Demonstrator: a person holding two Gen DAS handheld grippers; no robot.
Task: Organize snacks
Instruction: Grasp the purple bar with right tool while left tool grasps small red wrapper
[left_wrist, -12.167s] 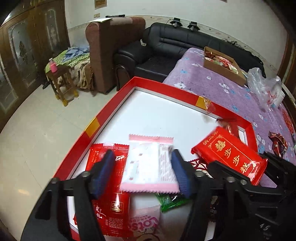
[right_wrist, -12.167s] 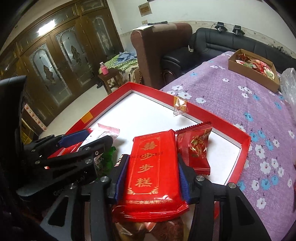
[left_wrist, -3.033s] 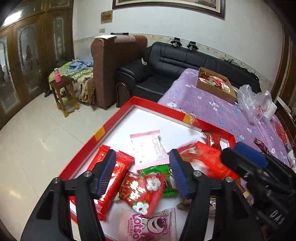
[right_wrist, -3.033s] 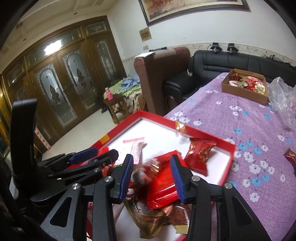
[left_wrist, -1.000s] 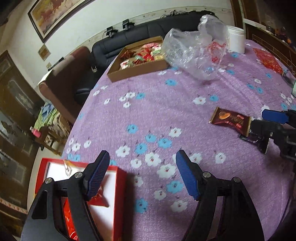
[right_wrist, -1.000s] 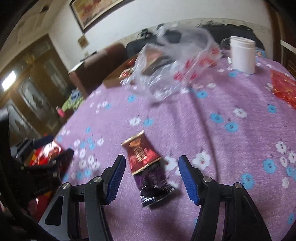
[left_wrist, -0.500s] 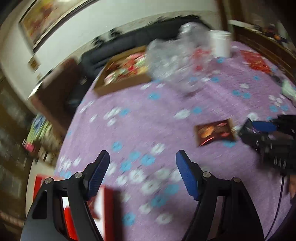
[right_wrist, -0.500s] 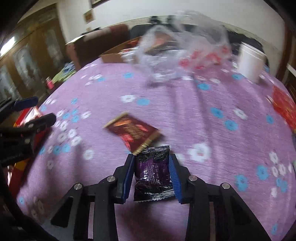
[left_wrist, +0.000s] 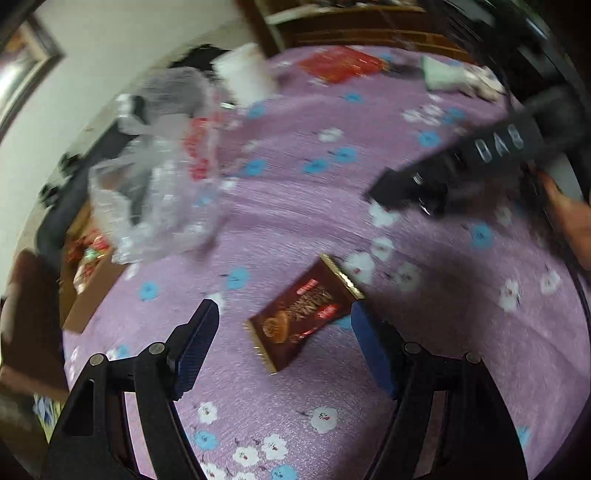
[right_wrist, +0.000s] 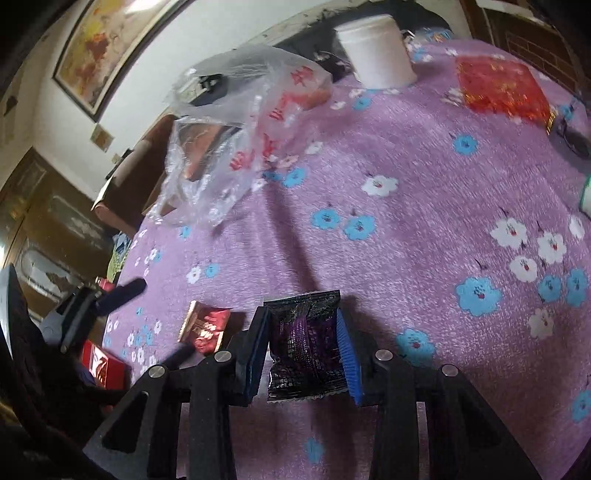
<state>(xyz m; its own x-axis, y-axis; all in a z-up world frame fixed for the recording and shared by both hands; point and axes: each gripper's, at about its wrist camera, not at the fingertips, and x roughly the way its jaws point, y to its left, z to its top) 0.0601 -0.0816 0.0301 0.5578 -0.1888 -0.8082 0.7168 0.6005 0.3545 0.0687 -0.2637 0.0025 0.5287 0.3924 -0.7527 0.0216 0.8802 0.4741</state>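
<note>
Purple floral cloth (right_wrist: 424, 177) covers the table, largest thing in both views. Far side: crumpled clear plastic bag (right_wrist: 236, 122) with red print, white tub (right_wrist: 376, 48) beyond it, flat red packet (right_wrist: 498, 88) far right. Red tray (right_wrist: 105, 363) corner shows at the near left edge of the right view.

Right gripper (right_wrist: 303, 350): jaws narrow, pads pressed on both side edges of the dark purple snack packet (right_wrist: 306, 350), which sits between them low over the cloth; can't tell if it's lifted clear.

Left gripper (left_wrist: 284, 343): jaws wide, nothing in them, straddling the brown biscuit packet (left_wrist: 304, 319) lying flat on the cloth, tilted diagonally. Pads not touching it. View is motion-blurred.

Handling, my read: both packets are light, soft film pouches, slick, contents likely crushable. Pinching across the width at mid-body works; crimped end seams would flop. For the brown one, jaws need to drop to cloth level and close on the long edges, else it skates away.
</note>
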